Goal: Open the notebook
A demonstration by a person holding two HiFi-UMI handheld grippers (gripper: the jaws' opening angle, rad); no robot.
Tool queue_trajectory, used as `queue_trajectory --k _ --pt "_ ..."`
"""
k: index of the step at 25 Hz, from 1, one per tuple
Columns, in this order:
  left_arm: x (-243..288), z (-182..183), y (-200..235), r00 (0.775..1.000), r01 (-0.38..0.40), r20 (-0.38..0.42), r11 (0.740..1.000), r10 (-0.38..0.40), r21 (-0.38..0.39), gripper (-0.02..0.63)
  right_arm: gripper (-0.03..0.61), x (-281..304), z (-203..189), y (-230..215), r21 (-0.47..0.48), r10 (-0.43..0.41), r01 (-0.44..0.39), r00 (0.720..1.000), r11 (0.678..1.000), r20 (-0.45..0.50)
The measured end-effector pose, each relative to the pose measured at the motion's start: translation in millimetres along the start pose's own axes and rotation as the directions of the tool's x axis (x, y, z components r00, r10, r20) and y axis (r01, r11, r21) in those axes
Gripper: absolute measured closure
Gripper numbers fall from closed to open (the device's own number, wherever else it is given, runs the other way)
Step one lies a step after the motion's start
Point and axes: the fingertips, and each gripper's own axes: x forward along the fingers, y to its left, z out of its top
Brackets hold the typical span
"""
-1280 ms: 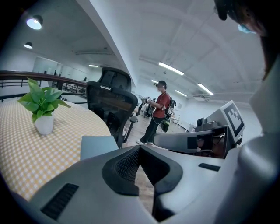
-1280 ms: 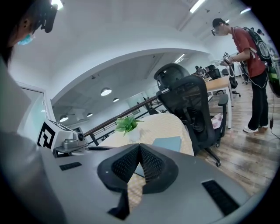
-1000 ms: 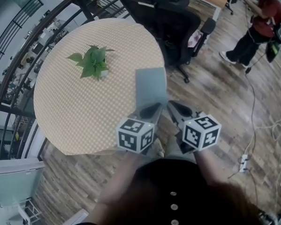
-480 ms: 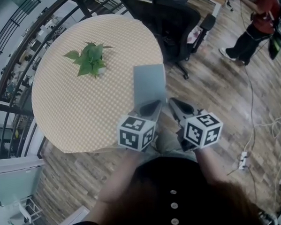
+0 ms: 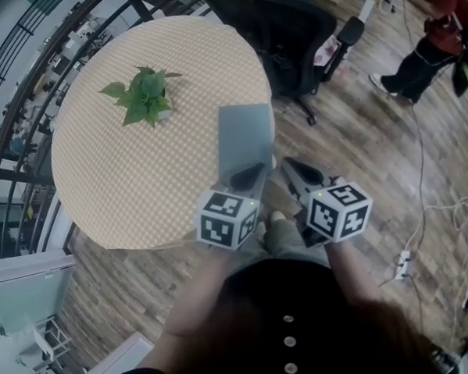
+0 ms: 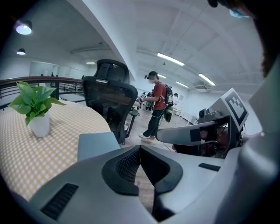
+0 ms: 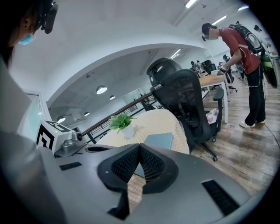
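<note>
The closed grey-blue notebook (image 5: 245, 133) lies on the round checked table (image 5: 117, 188), close to its right edge. It also shows in the left gripper view, where the notebook (image 6: 97, 144) is just beyond the jaws to the left, and in the right gripper view as the notebook (image 7: 160, 139). My left gripper (image 5: 251, 173) is shut and empty, its tip over the notebook's near edge; whether it touches I cannot tell. My right gripper (image 5: 290, 166) is shut and empty too, beside the notebook's near right corner, off the table's edge.
A small potted plant (image 5: 143, 95) stands on the table's far left. A black office chair (image 5: 288, 31) is just behind the table's right side. A person in a red top (image 5: 433, 35) stands further right on the wooden floor. A railing runs along the left.
The right gripper has crept slightly forward beside the notebook. The head view has shifted a little. Both grippers remain shut and the notebook lies closed as before.
</note>
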Motion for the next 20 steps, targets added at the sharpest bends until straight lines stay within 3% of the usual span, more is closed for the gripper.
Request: queue_trajectory --k 14,20 --pt "27.6 -20.1 -2.4 0.991 -0.027 -0.126 0.999 0.032 0.045 0.601 0.568 10.7 -8.3 -20.7 0.034 0.024 -0.021 0.997 0.999 -0.073" --pt "33.2 -29.0 2.0 0.982 -0.057 -0.175 0.992 0.076 0.110 0.580 0.568 14.8 -19.0 -26.0 0.054 0.042 -0.037 0.994 0.998 -0.100"
